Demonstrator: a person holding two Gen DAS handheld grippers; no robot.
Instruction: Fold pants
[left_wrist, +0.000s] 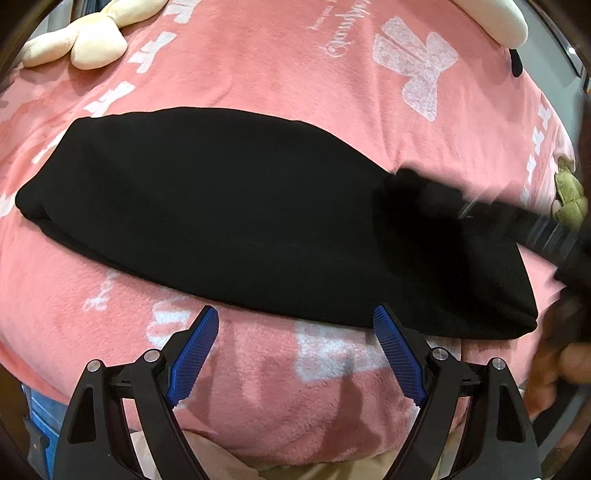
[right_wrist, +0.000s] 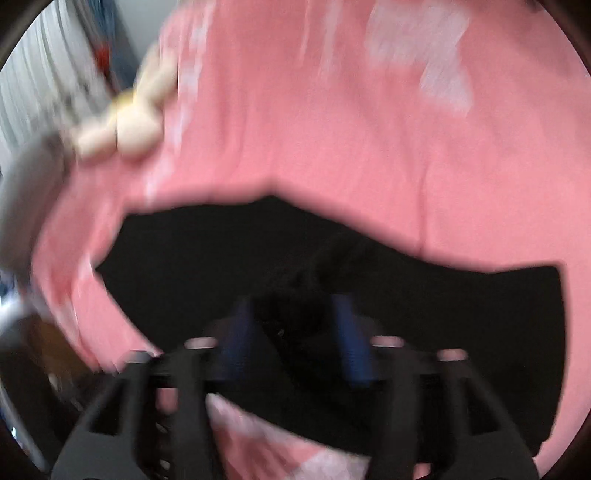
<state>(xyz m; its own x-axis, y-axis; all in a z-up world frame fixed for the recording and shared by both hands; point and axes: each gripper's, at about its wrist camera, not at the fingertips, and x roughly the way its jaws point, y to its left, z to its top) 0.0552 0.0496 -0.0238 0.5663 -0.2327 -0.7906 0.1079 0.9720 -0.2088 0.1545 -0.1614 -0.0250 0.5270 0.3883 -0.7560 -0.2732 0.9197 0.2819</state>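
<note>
Covering the bed, pink blanket under pants

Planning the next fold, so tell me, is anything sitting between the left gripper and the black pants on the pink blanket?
Nothing visible does. The left gripper is open just short of the black pants' near edge, with only bare pink blanket between.

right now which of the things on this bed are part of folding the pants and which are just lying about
Part of the job:
- black pants, lying in a long strip on the pink blanket
- left gripper, open, just short of the pants' near edge
- right gripper, blurred, over the pants

Just lying about:
- cream plush toy
- white pillow
- small olive plush
</note>
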